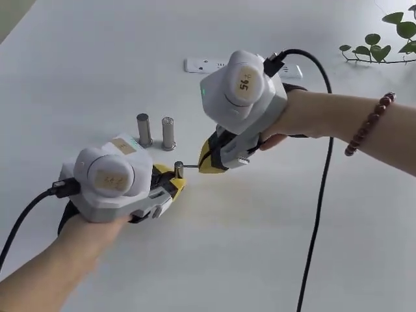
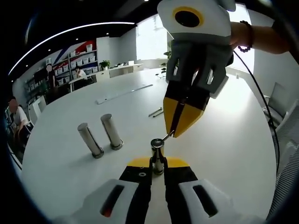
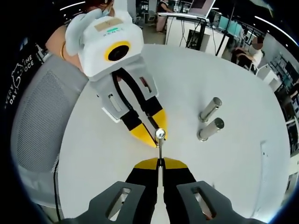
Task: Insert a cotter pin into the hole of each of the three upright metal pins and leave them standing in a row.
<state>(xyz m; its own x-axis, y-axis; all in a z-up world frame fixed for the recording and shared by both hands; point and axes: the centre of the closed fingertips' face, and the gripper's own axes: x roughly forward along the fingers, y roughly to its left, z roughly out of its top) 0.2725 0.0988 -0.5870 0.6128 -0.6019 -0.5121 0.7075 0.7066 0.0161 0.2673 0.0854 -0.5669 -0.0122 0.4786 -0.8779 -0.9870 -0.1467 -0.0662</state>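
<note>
Head view: my white table point(image 1: 97, 58) has a power strip point(image 1: 195, 65) and a leafy plant point(image 1: 380, 45) at its far side.

Left gripper view: shelves and seated people line the room behind. My left tongs point(image 2: 158, 163) are nearly closed, clamping an upright metal pin point(image 2: 157, 150). Two free pins point(image 2: 91, 140) stand nearby.

Right gripper view: my right tongs point(image 3: 160, 162) are pinched tight on the cotter pin point(image 3: 160, 150), whose tip is at the clamped pin's head.

The left gripper point(image 1: 177, 179), near left, clamps an upright metal pin point(image 1: 178, 168). The right gripper point(image 1: 207, 161) clamps a cotter pin point(image 1: 190, 166) horizontally, tip at that pin's top. Farther left, a second pin point(image 1: 168, 133) and a third pin point(image 1: 143, 130) stand side by side on the white table point(image 1: 260, 247).
</note>
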